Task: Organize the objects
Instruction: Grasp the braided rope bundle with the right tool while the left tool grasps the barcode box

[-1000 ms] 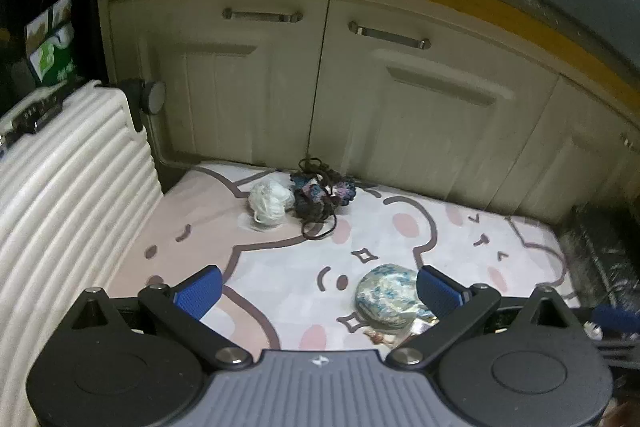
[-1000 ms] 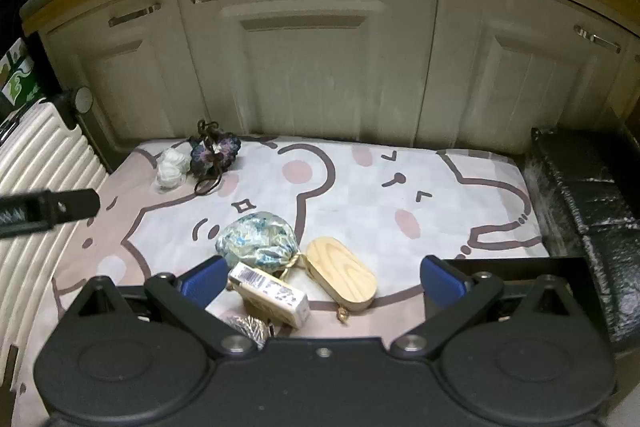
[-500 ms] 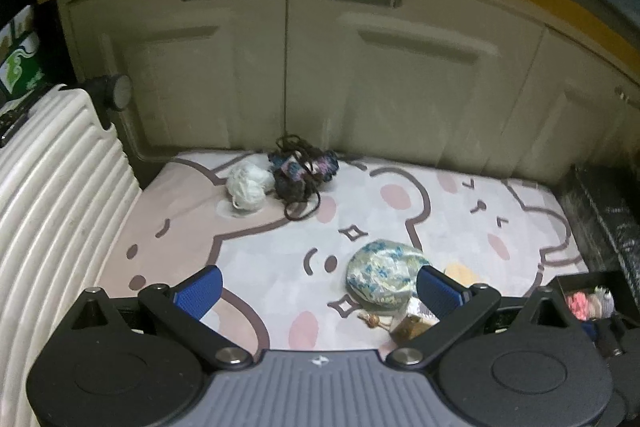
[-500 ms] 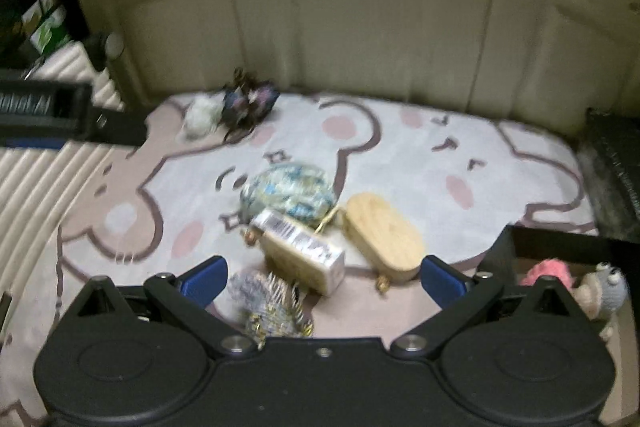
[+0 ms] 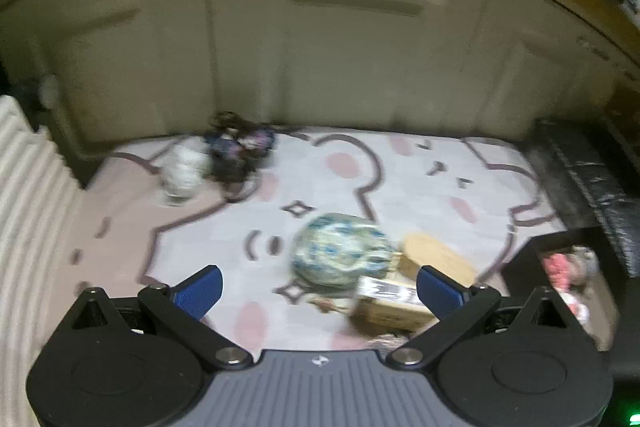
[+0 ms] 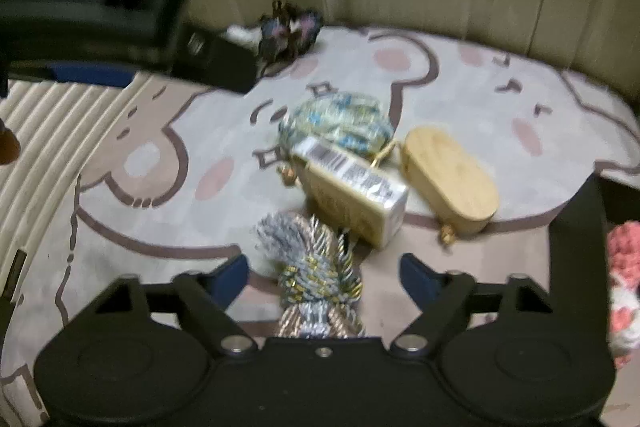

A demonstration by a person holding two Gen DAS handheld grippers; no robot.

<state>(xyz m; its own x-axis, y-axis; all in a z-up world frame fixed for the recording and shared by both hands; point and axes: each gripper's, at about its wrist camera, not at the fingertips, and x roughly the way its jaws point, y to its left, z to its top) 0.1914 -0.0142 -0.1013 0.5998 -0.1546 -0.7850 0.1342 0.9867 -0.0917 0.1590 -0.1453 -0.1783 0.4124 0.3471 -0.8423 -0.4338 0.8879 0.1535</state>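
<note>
My right gripper (image 6: 324, 275) hangs low over the cartoon mat (image 6: 160, 211), its jaws closing. A silver-and-gold tassel bundle (image 6: 308, 267) lies between them, and the pads are clear of it on both sides. Just beyond lie a small barcoded box (image 6: 352, 195), a blue-green patterned pouch (image 6: 340, 123) and an oval wooden box (image 6: 450, 179). My left gripper (image 5: 320, 289) is open and holds nothing. It hovers above the pouch (image 5: 342, 253) and the box (image 5: 390, 301). The left wrist view is blurred.
A dark tangle of hair ties (image 5: 238, 151) and a white ball (image 5: 182, 169) sit at the mat's far left by the cabinet doors (image 5: 320, 47). A ribbed white suitcase (image 5: 24, 207) borders the left. A black bin (image 5: 520, 263) with a pink plush toy (image 6: 624, 255) stands on the right.
Both grippers have dropped closer to the mat. The right jaws have narrowed around the tassel bundle. The left view has swung right, bringing the black bin into sight.
</note>
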